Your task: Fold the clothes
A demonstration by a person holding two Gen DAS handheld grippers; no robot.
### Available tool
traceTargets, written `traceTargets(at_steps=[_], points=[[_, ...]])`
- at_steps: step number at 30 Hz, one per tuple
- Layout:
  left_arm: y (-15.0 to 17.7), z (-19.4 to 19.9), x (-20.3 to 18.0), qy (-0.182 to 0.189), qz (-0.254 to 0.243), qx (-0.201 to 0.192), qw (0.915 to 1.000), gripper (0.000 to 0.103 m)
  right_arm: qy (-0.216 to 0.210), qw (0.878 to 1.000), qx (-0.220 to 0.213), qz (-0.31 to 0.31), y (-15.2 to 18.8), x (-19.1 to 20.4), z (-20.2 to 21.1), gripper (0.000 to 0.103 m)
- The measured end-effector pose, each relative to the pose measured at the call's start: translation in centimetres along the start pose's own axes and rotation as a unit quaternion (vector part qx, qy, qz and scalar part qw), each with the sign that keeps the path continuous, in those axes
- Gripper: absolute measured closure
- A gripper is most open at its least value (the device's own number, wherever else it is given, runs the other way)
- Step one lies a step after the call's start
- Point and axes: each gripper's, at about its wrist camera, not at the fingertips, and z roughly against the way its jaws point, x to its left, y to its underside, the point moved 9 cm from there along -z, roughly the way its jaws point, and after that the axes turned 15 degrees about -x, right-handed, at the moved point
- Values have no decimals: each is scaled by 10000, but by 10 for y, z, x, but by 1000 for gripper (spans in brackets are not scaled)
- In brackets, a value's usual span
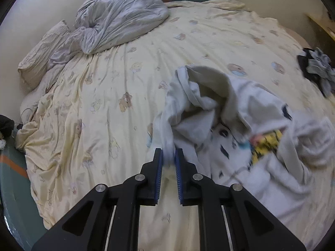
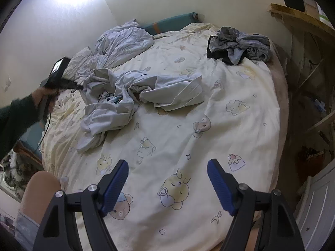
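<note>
From the left wrist we see our left claw (image 1: 168,156) with its blue pads (image 1: 159,173) nearly together, a blurred strip of the white garment (image 1: 240,125) running between them, though we cannot tell if they pinch it; the garment lies crumpled toward the bed's (image 1: 104,104) near right edge, a grey duvet (image 1: 121,18) bunched at the far left corner. From the right wrist our right claw (image 2: 167,173) hangs wide apart and empty over the bed's near edge, the white garment sits toward the left edge beside the left claw, and a pile of grey clothes (image 2: 238,41) rests at the far right corner.
</note>
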Motion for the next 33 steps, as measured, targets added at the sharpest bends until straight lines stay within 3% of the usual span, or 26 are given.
traceTargets(at_steps=[2,6,11,13,14,15,17,19,20,21,22,23,24,30,33], points=[[15,8,-11,556,263,114,9980,81,4,10000,2,-17,0,0,0,25],[52,21,-43,1291,125,367,9909,81,19,10000,-4,20,1,1,2,25],[91,14,-71,1515,14,719,9858,76,40,10000,17,34,2,1,2,25],[97,6,-74,1516,113,812,9850,57,53,10000,22,43,3,1,3,25],[99,0,-74,1573,297,846,9835,32,57,10000,24,45,3,0,3,25],[98,-4,-74,1653,506,838,9814,25,63,10000,26,43,3,0,3,25],[89,-6,-72,1643,687,571,9824,25,77,10000,22,24,3,-1,4,25],[85,-8,-74,1573,683,487,9840,27,96,9999,28,-17,3,-3,3,25],[83,-9,-75,1536,664,472,9848,33,103,9999,32,-34,3,-4,3,25],[82,-10,-76,1498,646,456,9855,52,111,9999,39,-45,3,-4,2,25],[80,-11,-78,1461,627,441,9863,65,113,9999,45,-49,3,-4,2,25],[80,-11,-79,1388,542,420,9880,89,109,9999,47,-46,3,-4,1,25],[80,-11,-80,1293,417,395,9899,99,105,9999,48,-44,2,-4,1,25],[75,24,-100,1786,367,201,9830,102,93,9999,42,-28,2,-2,0,25],[75,70,-125,2389,265,-9,9707,102,79,9999,15,-77,1,-4,2,25]])
